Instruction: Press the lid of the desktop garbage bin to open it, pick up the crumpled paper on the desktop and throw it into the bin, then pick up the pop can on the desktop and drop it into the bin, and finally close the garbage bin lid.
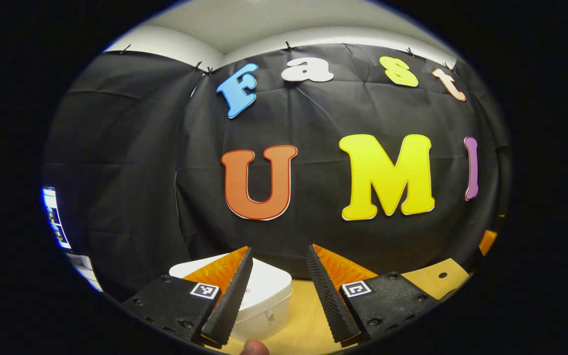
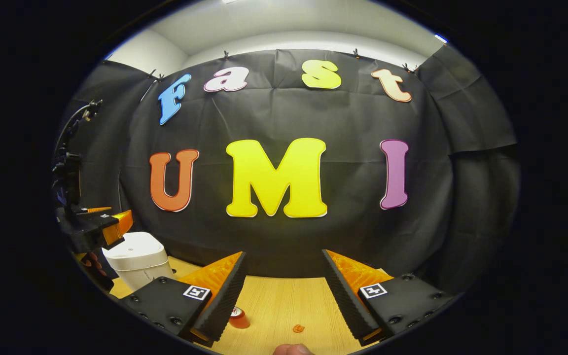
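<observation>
Bin point(image 1: 259, 296), lid down, sits on the bench point(image 1: 308, 315) just below and left of the left claw point(image 1: 280, 296), which hangs released and is nearer than the released right claw point(image 2: 280, 301). Pop can point(image 2: 239, 318) lies beneath the right claw's left finger. No legible writing.

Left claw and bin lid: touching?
Apart. The right gripper view shows the left claw hanging just above the closed bin, dark wall visible between them.
</observation>
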`<state>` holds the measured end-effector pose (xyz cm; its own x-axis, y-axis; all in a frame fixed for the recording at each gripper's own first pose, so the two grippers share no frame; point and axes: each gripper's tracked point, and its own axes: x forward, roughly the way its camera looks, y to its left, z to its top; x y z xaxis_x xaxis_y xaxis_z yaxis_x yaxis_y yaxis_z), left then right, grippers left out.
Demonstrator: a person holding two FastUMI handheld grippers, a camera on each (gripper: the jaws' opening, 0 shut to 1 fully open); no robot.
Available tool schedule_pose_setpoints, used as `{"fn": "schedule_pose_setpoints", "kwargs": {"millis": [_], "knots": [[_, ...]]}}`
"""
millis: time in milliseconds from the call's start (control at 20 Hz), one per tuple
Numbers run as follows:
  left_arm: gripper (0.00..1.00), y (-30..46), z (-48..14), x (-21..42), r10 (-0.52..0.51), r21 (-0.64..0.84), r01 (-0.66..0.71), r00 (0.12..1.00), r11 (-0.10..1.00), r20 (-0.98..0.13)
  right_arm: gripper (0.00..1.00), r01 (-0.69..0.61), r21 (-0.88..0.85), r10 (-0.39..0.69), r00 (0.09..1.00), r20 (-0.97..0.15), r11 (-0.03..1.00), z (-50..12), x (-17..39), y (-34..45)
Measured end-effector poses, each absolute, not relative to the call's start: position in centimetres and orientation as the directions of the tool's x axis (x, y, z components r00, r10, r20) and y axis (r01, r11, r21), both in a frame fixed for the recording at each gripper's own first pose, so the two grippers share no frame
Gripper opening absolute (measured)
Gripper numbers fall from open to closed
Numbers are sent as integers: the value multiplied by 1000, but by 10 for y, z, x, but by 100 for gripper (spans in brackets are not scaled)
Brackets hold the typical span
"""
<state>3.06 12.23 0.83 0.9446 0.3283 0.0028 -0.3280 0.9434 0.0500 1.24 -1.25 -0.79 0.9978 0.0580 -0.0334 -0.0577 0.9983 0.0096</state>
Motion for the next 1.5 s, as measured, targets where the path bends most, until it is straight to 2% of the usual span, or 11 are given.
{"fn": "schedule_pose_setpoints", "kwargs": {"millis": [350,700,900,950,1000,1050,1100,1200,1500], "knots": [[66,156,-10,41,391,56,-388,920,920,-38,92,-57,-11,57,997,-42,998,-9,16,-14],[40,186,-45,51,437,63,-433,891,899,-122,94,-63,-35,61,996,-59,997,-14,18,-14],[30,194,-67,53,447,37,-449,876,893,-182,94,-69,-51,64,994,-88,996,-24,19,-13],[32,195,-72,54,447,33,-449,873,893,-197,94,-66,-53,61,994,-96,996,-27,19,-14],[24,195,-76,54,448,32,-451,870,892,-208,94,-65,-53,59,993,-102,996,-29,19,-15],[27,197,-80,55,448,31,-453,867,891,-219,94,-63,-55,57,993,-104,997,-30,18,-16],[20,198,-84,56,453,32,-458,862,888,-229,94,-62,-59,56,993,-105,996,-30,19,-17],[16,197,-91,56,452,30,-460,855,887,-253,94,-59,-65,52,993,-109,996,-32,20,-19],[9,198,-101,56,477,48,-484,834,874,-277,94,-50,-60,42,991,-131,997,-43,23,-23]]}}
